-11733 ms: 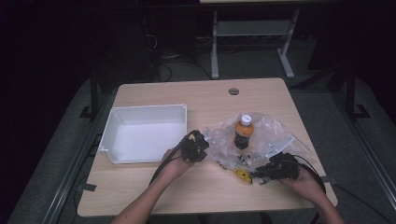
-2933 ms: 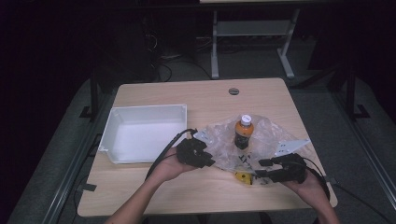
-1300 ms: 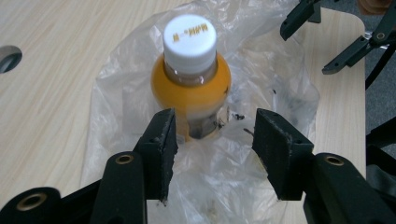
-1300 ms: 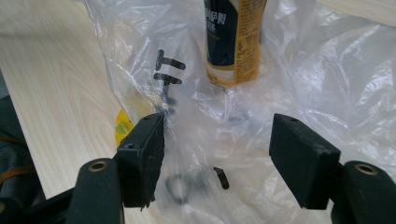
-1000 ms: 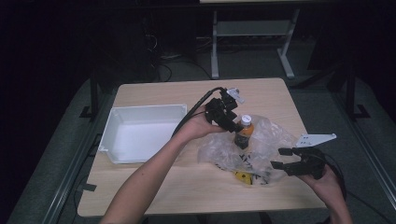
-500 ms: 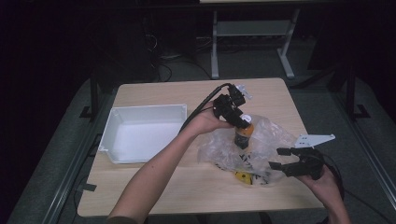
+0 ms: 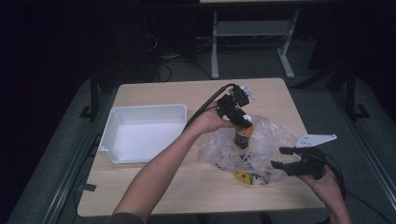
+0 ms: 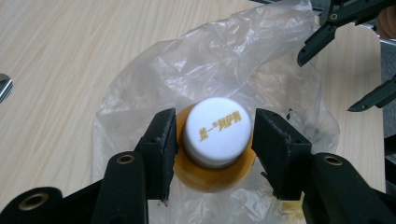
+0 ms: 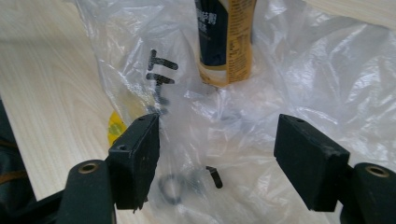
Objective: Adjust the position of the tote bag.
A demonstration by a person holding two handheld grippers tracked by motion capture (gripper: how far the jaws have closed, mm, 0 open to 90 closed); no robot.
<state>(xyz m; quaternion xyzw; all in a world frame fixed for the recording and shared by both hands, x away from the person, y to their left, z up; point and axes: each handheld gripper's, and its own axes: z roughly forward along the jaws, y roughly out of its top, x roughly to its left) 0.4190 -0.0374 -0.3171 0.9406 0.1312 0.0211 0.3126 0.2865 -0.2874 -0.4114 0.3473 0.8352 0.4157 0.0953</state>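
Nearest the person, the right gripper (image 7: pixel 286 157) hovers low over the front right corner of the surface (image 7: pixel 154 196), its jaws standing wide apart with nothing between them; in the right gripper view they frame the crumpled edge of a clear plastic bag (image 9: pixel 299 79) without touching it. A small yellow object (image 7: pixel 243 177) lies under the bag's near edge, just left of that gripper. Farther in, a bottle (image 7: pixel 243 136) with an orange label stands upright on the bag, near the middle of the surface. The left gripper (image 7: pixel 239 116) comes down on it from above, and its jaws have just been closing: in the left gripper view the pads sit on either side of the white cap (image 8: pixel 215 129), with a thin gap showing at each side, so the cap is bracketed but not clamped. To the left, well apart from the bag, sits an open white tray (image 7: pixel 113 122).
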